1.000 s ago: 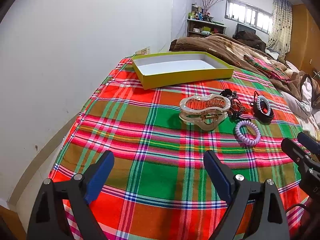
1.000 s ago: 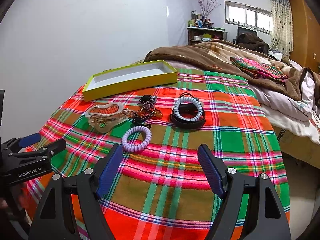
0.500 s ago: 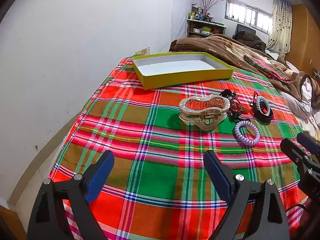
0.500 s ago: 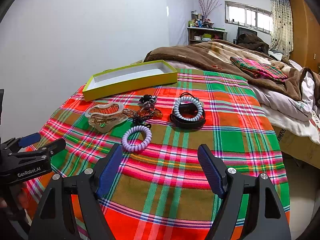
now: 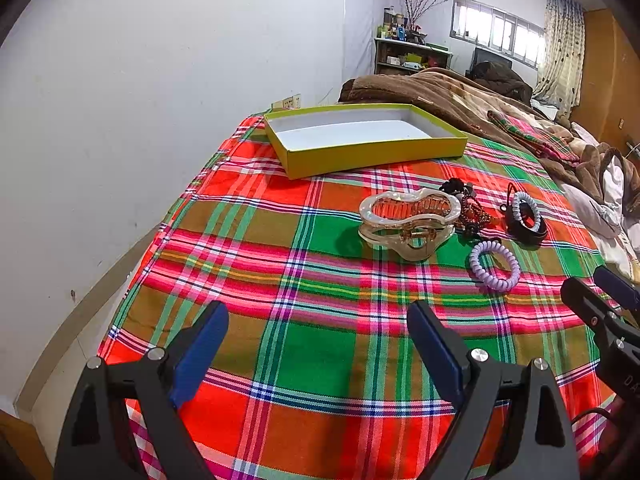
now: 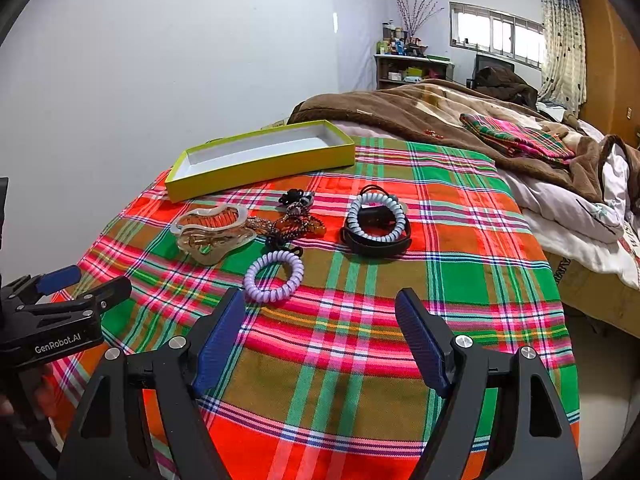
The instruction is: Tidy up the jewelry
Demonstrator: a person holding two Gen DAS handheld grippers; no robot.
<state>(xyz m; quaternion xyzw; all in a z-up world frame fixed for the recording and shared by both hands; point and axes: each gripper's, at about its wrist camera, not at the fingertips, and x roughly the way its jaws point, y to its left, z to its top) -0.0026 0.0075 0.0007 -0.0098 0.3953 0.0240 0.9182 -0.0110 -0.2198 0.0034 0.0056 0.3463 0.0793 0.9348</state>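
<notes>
An empty yellow-green box point(image 5: 360, 136) point(image 6: 260, 156) lies at the far side of the plaid cloth. In front of it lie a translucent hair claw point(image 5: 408, 220) point(image 6: 214, 230), a tangle of beaded jewelry point(image 5: 470, 210) point(image 6: 296, 220), a lilac coil hair tie point(image 5: 494, 266) point(image 6: 274, 276) and a pale coil tie on a black band point(image 5: 524, 216) point(image 6: 376, 222). My left gripper point(image 5: 316, 336) is open and empty, short of the claw. My right gripper point(image 6: 320, 320) is open and empty, just short of the lilac tie.
The plaid cloth point(image 5: 320, 280) covers the bed's end, with a white wall point(image 5: 120, 120) close on the left. A brown blanket point(image 6: 420, 108) and folded plaid cloth point(image 6: 516, 136) lie beyond the box. The bed drops off at the right edge point(image 6: 568, 280).
Both gripper views have shifted very slightly; the objects lie where they were and both grippers stay open.
</notes>
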